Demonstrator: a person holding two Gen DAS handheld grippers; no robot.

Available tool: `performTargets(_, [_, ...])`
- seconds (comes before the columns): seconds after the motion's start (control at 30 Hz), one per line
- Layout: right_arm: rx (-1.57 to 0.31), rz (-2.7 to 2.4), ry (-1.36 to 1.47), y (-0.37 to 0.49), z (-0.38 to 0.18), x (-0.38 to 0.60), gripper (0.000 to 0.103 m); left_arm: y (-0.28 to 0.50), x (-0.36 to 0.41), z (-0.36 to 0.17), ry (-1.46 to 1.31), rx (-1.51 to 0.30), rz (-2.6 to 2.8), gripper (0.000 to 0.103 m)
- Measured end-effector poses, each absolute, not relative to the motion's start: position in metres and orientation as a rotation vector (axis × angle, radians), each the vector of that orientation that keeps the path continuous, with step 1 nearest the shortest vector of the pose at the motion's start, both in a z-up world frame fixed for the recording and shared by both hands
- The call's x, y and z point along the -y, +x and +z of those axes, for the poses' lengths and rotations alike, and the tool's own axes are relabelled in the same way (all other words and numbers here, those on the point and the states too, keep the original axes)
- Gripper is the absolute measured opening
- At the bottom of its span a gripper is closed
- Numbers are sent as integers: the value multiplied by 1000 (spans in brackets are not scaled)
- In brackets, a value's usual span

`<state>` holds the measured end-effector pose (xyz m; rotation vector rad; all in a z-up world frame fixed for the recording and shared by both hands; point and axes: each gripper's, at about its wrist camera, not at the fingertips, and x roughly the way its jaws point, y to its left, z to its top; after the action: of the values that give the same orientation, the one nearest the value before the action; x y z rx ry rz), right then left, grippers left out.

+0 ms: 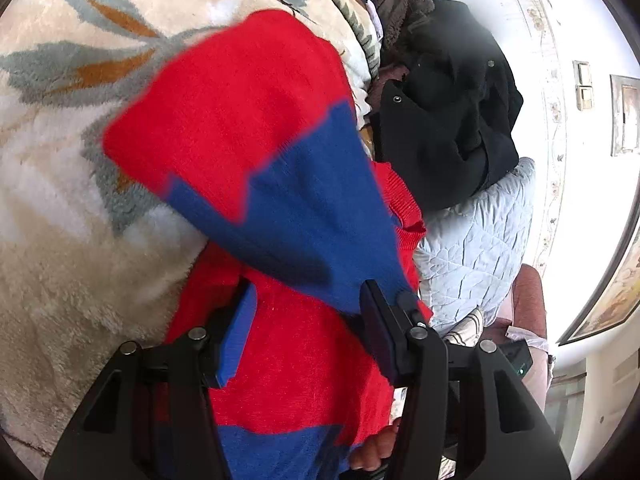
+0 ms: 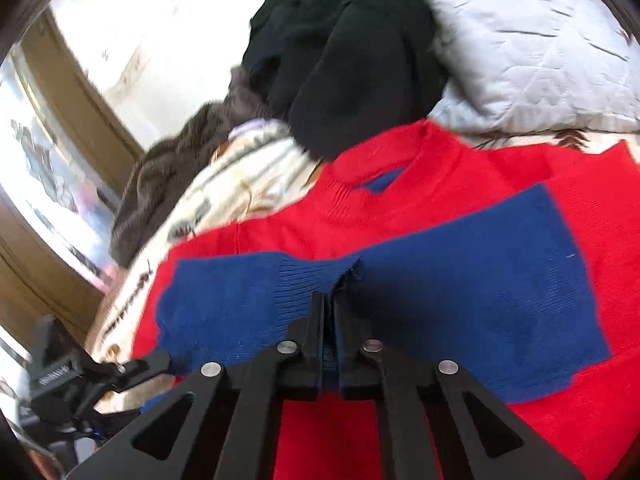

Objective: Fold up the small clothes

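Observation:
A small red and blue knit sweater point(image 1: 248, 128) lies on a cream leaf-patterned fleece blanket point(image 1: 60, 160). In the left wrist view my left gripper point(image 1: 308, 316) is open just above the sweater's red body, with a red and blue sleeve stretched across ahead of it. In the right wrist view my right gripper point(image 2: 330, 300) is shut on the sleeve's blue ribbed cuff point(image 2: 312, 276) and holds it over the sweater's chest, below the red collar point(image 2: 384, 168). The left gripper also shows in the right wrist view point(image 2: 132, 368) at the lower left.
A black jacket point(image 1: 444, 112) and a brown fleece garment point(image 2: 168, 168) are heaped behind the sweater. A pale blue quilted pillow point(image 2: 532, 40) lies beside them. A white wall point(image 1: 520, 0) with framed pictures stands beyond the bed.

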<state>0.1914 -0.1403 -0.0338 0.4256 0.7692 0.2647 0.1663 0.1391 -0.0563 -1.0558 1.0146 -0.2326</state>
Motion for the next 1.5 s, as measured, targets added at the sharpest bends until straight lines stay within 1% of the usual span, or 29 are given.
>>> performTargets(0.2, [-716,203,423,186,-18,180,4,165,-146,-58,-1075,-1009,-222,52])
performTargets(0.43, [-692,97,462,179,-16,240,3,167,-148,-58,-1076,-1006,-206,52])
performTargets(0.6, [-699,6,488,173,-29,279,3,168,-144,-59,-1060,-1005,-201,52])
performTargets(0.63, [-706,-15,489,172,-33,284,1,169,-144,-59,-1057,-1004,-201,52])
performTargets(0.77, [-820,-72,487,177,-63,302,0,171,-143,-60,-1049,-1002,-199,52])
performTargets(0.83, [-811,-57,539,171,-63,309,1,171,-142,-58,-1039,-1002,-200,52])
performTargets(0.87, [-773,-51,567,164,-57,312,7,171,-142,-57,-1036,-1001,-202,52])
performTargets(0.9, [-745,-49,578,161,-51,313,9,171,-141,-57,-1034,-1000,-203,52])
performTargets(0.93, [-728,-36,590,159,-47,313,15,172,-141,-57,-1037,-1000,-201,52])
performTargets(0.97, [-720,-13,607,160,-45,312,33,172,-141,-58,-1038,-999,-203,52])
performTargets(1.03, [-743,-5,614,166,-45,308,59,173,-140,-58,-1037,-998,-205,52])
performTargets(1.13, [-776,15,571,178,-51,295,58,174,-140,-57,-1031,-994,-208,52])
performTargets(1.17, [-803,39,543,185,-53,286,51,174,-139,-55,-1024,-986,-219,52])
performTargets(1.2, [-821,60,506,189,-54,279,40,175,-138,-53,-1010,-977,-223,48])
performTargets(1.23, [-833,67,460,191,-54,272,6,175,-137,-51,-998,-968,-224,40])
performTargets(1.3, [-784,58,386,187,-44,264,5,176,-136,-48,-972,-962,-228,33])
performTargets(1.37, [-723,44,415,177,-39,271,5,178,-135,-50,-946,-980,-204,32])
performTargets(1.4, [-731,25,427,176,-43,276,5,179,-134,-52,-935,-992,-192,32])
performTargets(1.43, [-769,6,419,178,-51,279,5,180,-133,-56,-925,-1005,-179,28])
performTargets(1.47, [-842,-8,395,183,-64,279,5,181,-133,-59,-923,-1008,-181,27])
performTargets(1.5, [-876,-5,382,184,-70,279,5,180,-132,-59,-923,-1010,-181,27])
